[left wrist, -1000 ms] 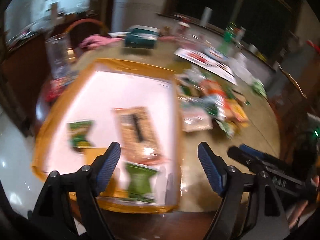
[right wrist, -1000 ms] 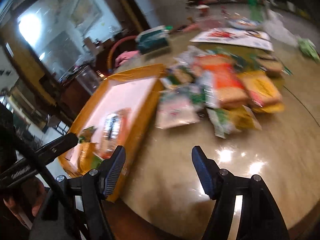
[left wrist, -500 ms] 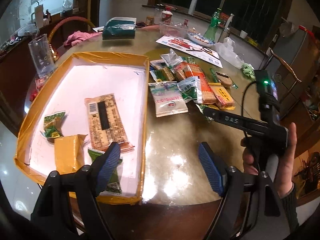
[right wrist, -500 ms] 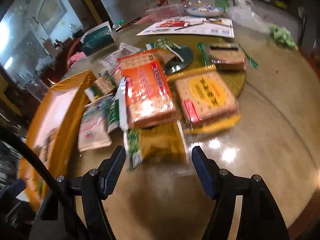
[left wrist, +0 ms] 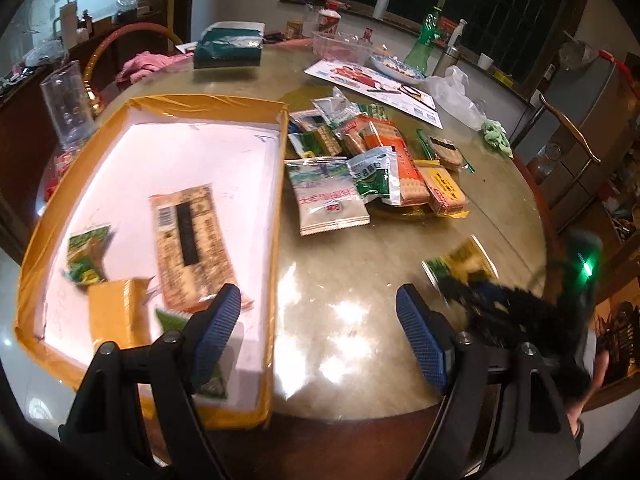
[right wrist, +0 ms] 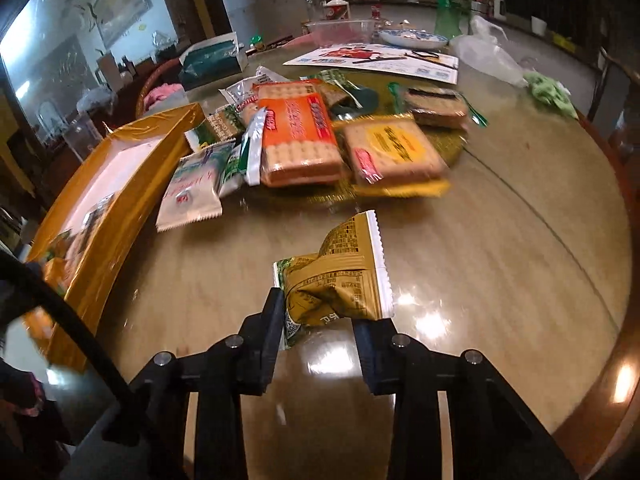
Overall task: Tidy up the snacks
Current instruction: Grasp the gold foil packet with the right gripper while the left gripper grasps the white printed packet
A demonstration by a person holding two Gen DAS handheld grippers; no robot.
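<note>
snack packet (right wrist: 340, 284), gold-green: clamped in right gripper (right wrist: 318, 320), jaws just closed; left gripper (left wrist: 320, 332) fingers apart, empty. step: pickup. next: carry to yellow tray (left wrist: 276, 216).

Indoor artificial lighting, warm and moderately dim; the windows (left wrist: 500, 12) behind the table (left wrist: 360, 288) are black. Overhead light produces bright specular glare patches on the glossy table surface, nearest the camera in both views. The white floor of the tray (left wrist: 192, 160) is overexposed to a pinkish white in the left wrist view. Motion blur smears the right gripper (left wrist: 480, 296) at the table's right edge, and softens the snack pile (right wrist: 312, 136) at table centre in the right wrist view. Fisheye distortion bends the table rim; the frame corners vignette to black.
</note>
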